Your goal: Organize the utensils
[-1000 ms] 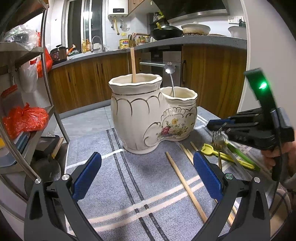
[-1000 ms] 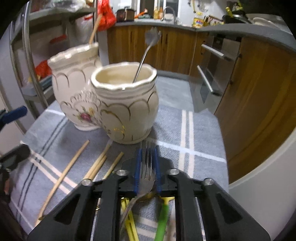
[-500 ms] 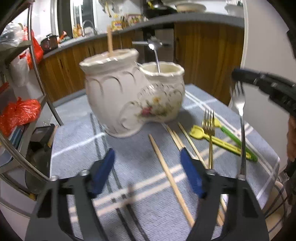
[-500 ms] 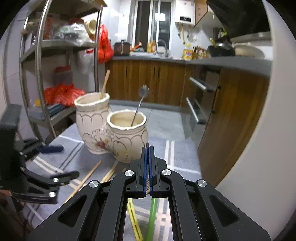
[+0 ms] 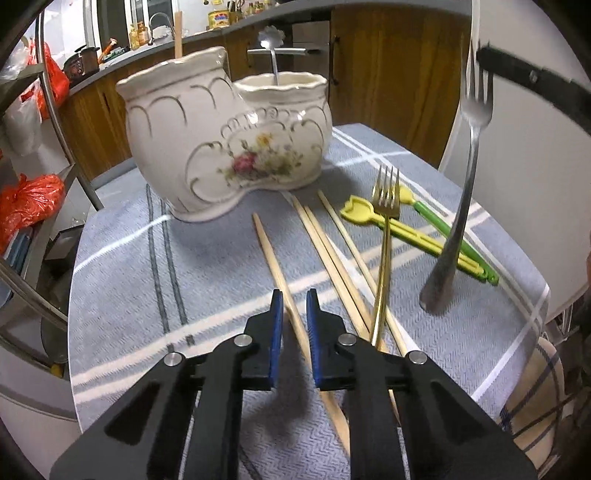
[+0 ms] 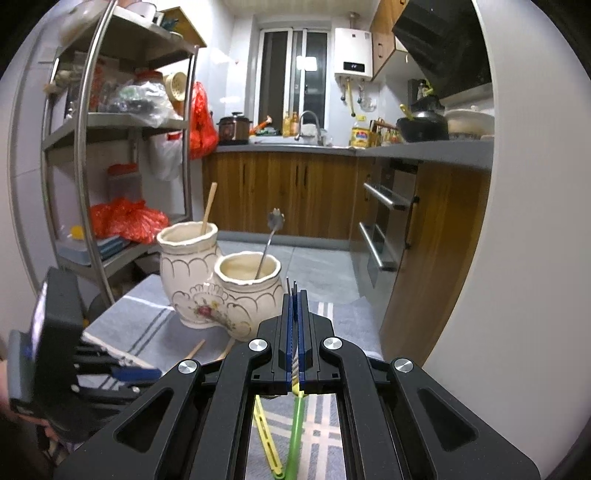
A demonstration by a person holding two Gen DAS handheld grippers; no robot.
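One chopstick (image 5: 275, 273) between closing left fingers (image 5: 276, 314); steel fork (image 5: 469, 155) pinched in right fingers (image 6: 303, 317).

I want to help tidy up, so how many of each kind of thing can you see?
Wooden chopsticks: 5 (4 on the cloth, 1 in the holder)
Forks: 2 (gold fork, silver fork in the right hand-held gripper)
Plastic utensils: 2 (yellow, green)
Silver spoon: 1
Total: 10

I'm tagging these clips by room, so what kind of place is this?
Most likely a home kitchen: wooden cabinets under a grey counter with a sink faucet, a built-in oven, and a metal storage rack beside the cloth-covered table.
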